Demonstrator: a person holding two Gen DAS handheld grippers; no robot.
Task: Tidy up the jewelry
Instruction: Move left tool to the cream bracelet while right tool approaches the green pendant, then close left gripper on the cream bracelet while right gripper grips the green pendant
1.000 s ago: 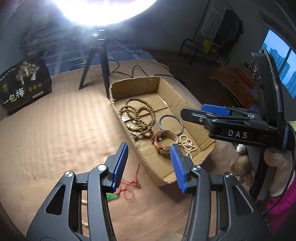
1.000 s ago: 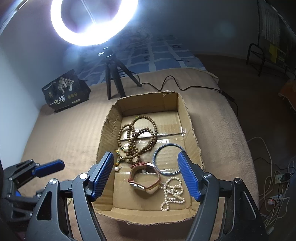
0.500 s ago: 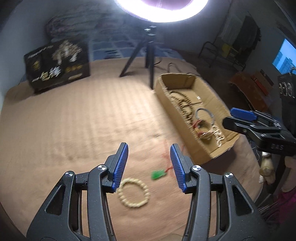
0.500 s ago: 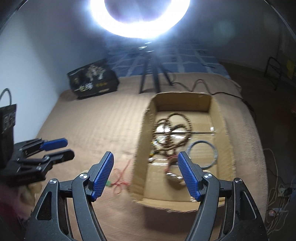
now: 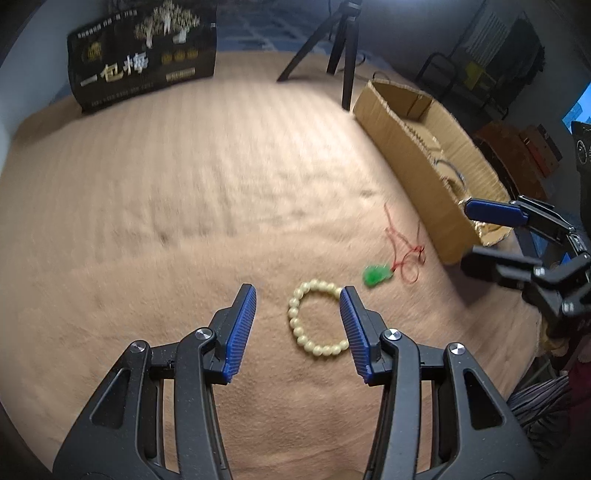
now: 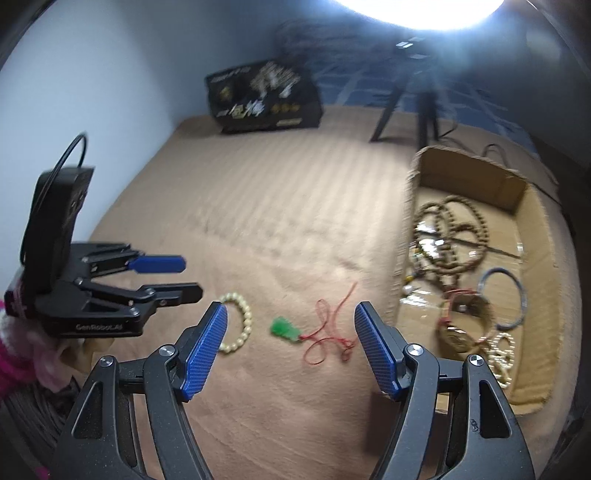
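Both jaws released, empty; pale bead bracelet point(image 5: 318, 322) partly behind a blue pad.

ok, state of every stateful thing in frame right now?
left gripper: open, empty
right gripper: open, empty
pale bead bracelet: on blanket, outside box
green pendant: on blanket, red cord loose
cardboard box: open-topped, holding jewelry
ring light: on

Black grippers point(image 5: 297, 321), ribbed blue pads point(image 5: 240, 332)
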